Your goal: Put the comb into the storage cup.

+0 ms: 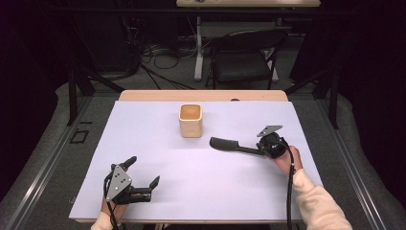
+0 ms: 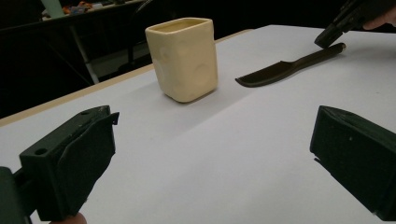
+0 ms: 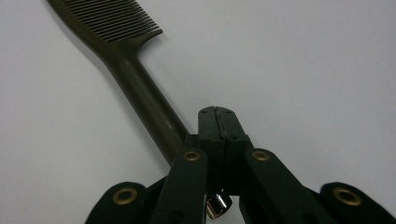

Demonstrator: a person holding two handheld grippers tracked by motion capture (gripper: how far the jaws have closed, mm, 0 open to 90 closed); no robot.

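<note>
1. Landmark: cream cup (image 1: 190, 120), standing upright toward the far middle of the white counter (image 1: 143, 143); open top, rounded-square walls with shallow round dimples, seen in the left gripper view (image 2: 184, 58).
2. Comb (image 1: 230, 145) lies flat on the counter just right of and nearer than the cup, apart from it; toothed head points toward the cup, handle runs away to the right; judged so placed for a lift into the cup.
3. Right gripper (image 3: 218, 122) has its jaws fully closed, pads meeting; the comb handle (image 3: 144, 100) passes beside and under them, not between them; so touching or alongside, no grip as far as I can tell.
4. Left gripper (image 1: 143, 179) rests near-left of the cup, well apart, jaws wide and empty; judged idle.
5. Comb's look: dark brown-black, matte; fine close teeth; slim rounded handle.
</note>
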